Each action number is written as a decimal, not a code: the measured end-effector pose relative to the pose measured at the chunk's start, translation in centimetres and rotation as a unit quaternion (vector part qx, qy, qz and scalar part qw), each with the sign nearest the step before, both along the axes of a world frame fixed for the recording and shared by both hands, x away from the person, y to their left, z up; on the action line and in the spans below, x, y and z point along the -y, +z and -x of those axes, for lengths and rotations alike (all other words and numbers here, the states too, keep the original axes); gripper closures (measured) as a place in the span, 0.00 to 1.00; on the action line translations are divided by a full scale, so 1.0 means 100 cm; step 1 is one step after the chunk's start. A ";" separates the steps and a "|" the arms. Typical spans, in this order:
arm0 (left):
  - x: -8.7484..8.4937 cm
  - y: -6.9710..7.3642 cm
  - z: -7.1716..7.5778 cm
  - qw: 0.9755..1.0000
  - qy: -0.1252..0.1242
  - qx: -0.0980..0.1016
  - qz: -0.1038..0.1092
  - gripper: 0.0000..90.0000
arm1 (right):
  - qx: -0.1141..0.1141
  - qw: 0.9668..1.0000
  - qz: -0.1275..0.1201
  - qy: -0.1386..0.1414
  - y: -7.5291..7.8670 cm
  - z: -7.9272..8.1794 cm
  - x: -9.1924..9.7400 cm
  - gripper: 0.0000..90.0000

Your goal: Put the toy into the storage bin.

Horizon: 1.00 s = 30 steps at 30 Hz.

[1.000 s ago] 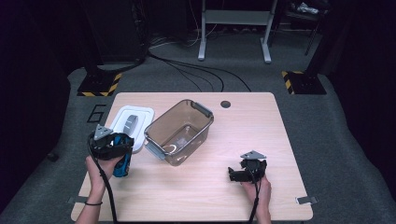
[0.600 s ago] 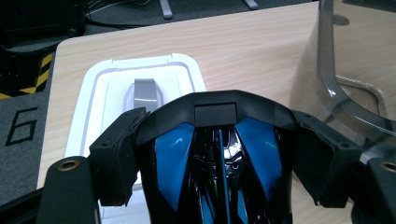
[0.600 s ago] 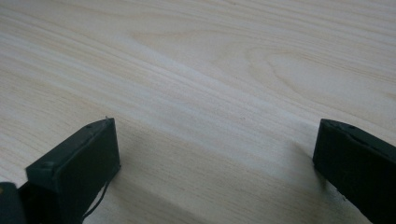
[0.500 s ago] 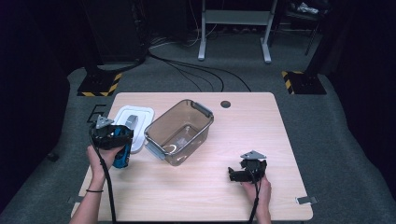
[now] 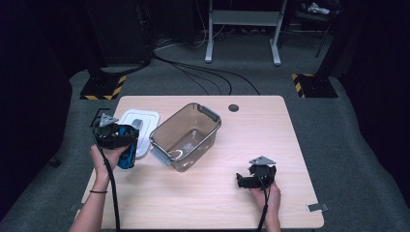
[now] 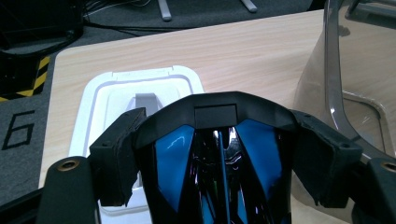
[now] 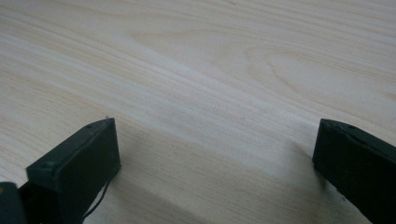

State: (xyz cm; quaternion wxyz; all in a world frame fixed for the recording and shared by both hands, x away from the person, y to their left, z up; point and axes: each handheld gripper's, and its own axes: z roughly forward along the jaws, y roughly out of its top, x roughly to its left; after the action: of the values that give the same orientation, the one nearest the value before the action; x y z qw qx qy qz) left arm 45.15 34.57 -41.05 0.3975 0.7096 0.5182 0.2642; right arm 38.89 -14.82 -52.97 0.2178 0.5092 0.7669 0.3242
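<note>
My left gripper [image 5: 116, 136] is shut on a glossy blue and black object [image 5: 127, 155], held at the table's left side by the near edge of a white lid [image 5: 142, 124]. In the left gripper view the left gripper [image 6: 217, 135] has a jaw pressed against each side of the blue object [image 6: 173, 154], with the lid [image 6: 116, 88] beyond it. A clear brownish bin [image 5: 186, 135] stands just right of the lid, its wall [image 6: 334, 93] close by. My right gripper [image 5: 240, 180] rests open on the table [image 5: 290, 140] at the front right. Bare wood lies between the jaws of the right gripper [image 7: 215, 154].
The bin looks empty. A round cable hole [image 5: 233, 108] sits near the table's far edge. Grey carpet with cables and yellow-black striped stands [image 5: 314, 84] surrounds the table. A white tag [image 5: 316, 208] lies at the front right corner.
My left gripper has carried the blue object a little away from the person, toward the white lid. The right gripper has stayed put.
</note>
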 end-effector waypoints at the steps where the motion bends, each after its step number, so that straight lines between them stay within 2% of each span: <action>1: 0.000 0.001 -0.001 1.000 0.000 0.002 0.000 0.27 | 0.000 1.000 0.000 0.001 0.000 0.000 0.000 0.00; 9: 0.002 0.009 -0.010 1.000 0.001 0.006 -0.001 0.27 | 0.000 1.000 -0.001 0.001 0.000 0.000 0.000 0.00; 10: 0.002 0.011 -0.012 1.000 0.000 0.005 -0.007 0.27 | 0.000 1.000 0.000 0.000 0.000 0.000 0.000 0.00; 13: 0.002 0.013 -0.015 1.000 0.001 0.002 -0.005 0.27 | 0.000 1.000 -0.001 0.000 0.000 0.000 0.000 0.00; 18: 0.002 0.018 -0.025 1.000 0.003 0.007 -0.014 0.27 | 0.000 1.000 -0.001 0.000 0.000 0.000 0.000 0.00; 23: 0.004 0.022 -0.033 1.000 0.004 0.010 -0.011 0.27 | 0.000 1.000 0.000 0.000 0.000 0.000 0.000 0.00; 30: 0.012 0.032 -0.047 1.000 0.003 0.021 -0.018 0.27 | 0.000 1.000 0.000 0.000 0.000 0.000 0.000 0.00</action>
State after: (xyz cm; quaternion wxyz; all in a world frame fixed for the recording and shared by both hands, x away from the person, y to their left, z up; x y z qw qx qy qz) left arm 49.82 33.36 -37.87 0.3944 0.7094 0.5074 0.2896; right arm 38.89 -14.82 -52.97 0.2177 0.5094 0.7668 0.3243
